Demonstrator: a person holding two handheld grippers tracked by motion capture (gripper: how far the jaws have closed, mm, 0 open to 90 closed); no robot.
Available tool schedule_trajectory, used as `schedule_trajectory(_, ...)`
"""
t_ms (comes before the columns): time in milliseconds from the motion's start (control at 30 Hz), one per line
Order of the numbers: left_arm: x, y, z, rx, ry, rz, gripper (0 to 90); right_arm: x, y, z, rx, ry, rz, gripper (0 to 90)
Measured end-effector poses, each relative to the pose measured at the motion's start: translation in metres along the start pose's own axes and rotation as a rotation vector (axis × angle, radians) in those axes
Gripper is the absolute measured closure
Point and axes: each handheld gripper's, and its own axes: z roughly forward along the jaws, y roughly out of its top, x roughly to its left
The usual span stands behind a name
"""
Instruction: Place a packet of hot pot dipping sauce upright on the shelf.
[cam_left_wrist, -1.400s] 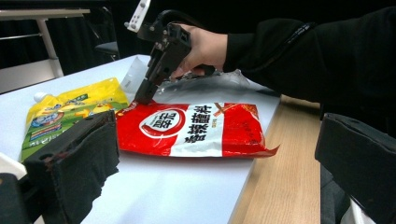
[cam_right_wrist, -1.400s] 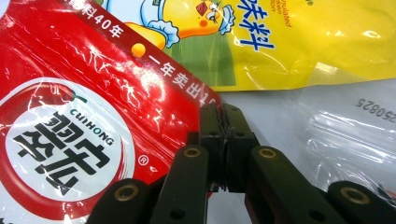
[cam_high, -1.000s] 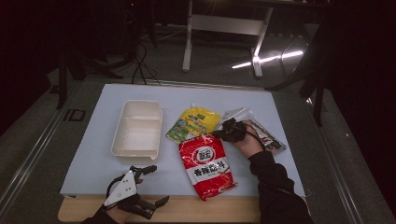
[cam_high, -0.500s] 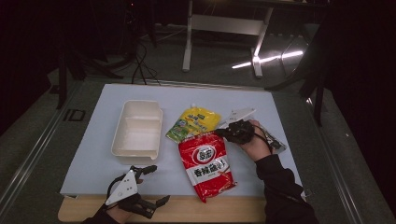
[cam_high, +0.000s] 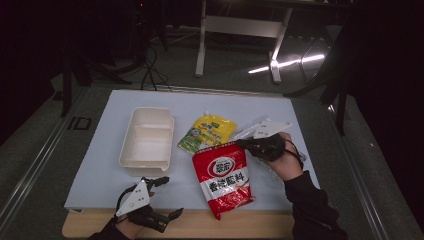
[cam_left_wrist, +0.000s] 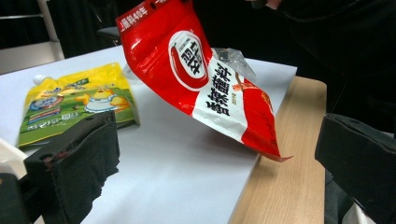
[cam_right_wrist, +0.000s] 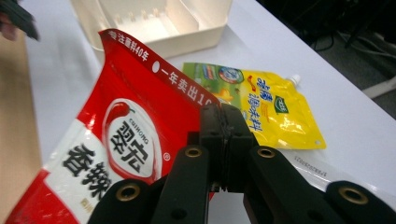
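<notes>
High view: right gripper (cam_high: 246, 145) clamped on the top right edge of the red pouch (cam_high: 223, 178), near the middle of the white table mat (cam_high: 100, 175). Lower end of the pouch near the front edge of the mat, above the wooden table edge (cam_high: 210, 227). Yellow pouch (cam_high: 207, 132) flat just behind the red one, their corners touching or overlapping. White tray (cam_high: 146, 142) to the left of the yellow pouch, a little apart from it. Clear wrapped packet (cam_high: 245, 131) partly under the right hand. Left gripper (cam_high: 162, 197) low at the front edge of the mat, just in front of the tray, jaws spread apart, nothing between them.

Left gripper view: both black jaws wide apart at the bottom corners. Red pouch (cam_left_wrist: 205, 79) tilted, upper end raised, lower corner hanging over the edge of the mat. Yellow pouch (cam_left_wrist: 77, 100) flat on the mat behind the left-hand jaw.

Right gripper view: jaws pressed together on the edge of the red pouch (cam_right_wrist: 116, 140). Yellow pouch (cam_right_wrist: 266, 109) flat beyond the jaws, spout pointing away. Tray (cam_right_wrist: 154, 23) at the top, with a divider inside.
</notes>
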Motion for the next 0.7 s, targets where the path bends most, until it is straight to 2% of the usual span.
schedule_trajectory(100, -0.003, 0.006, 0.003, 0.016, -0.013, -0.021, 0.7, 0.007, 0.000, -0.010, -0.022, -0.001, -0.013, 89.4)
schedule_trajectory(200, -0.006, 0.012, 0.009, 0.032, -0.002, -0.013, 0.7, 0.015, 0.000, -0.021, -0.045, 0.000, -0.028, 89.4)
schedule_trajectory(400, -0.004, 0.024, 0.027, 0.063, -0.028, -0.058, 0.7, 0.025, 0.003, -0.035, -0.063, -0.004, -0.059, 89.4)
schedule_trajectory(467, -0.002, 0.029, 0.034, 0.075, -0.010, -0.059, 0.7, 0.028, 0.004, -0.038, -0.063, -0.004, -0.067, 89.4)
schedule_trajectory(500, -0.001, 0.031, 0.036, 0.072, -0.016, -0.054, 0.7, 0.029, 0.004, -0.039, -0.066, -0.004, -0.068, 89.4)
schedule_trajectory(567, 0.000, 0.036, 0.040, 0.079, -0.009, -0.026, 1.5, 0.030, 0.003, -0.041, -0.070, 0.000, -0.069, 89.3)
schedule_trajectory(633, 0.002, 0.040, 0.045, 0.086, 0.001, -0.013, 5.7, 0.031, 0.003, -0.042, -0.074, 0.003, -0.070, 89.4)
schedule_trajectory(700, 0.005, 0.041, 0.051, 0.100, -0.009, -0.019, 9.6, 0.032, 0.004, -0.043, -0.073, 0.005, -0.073, 89.4)
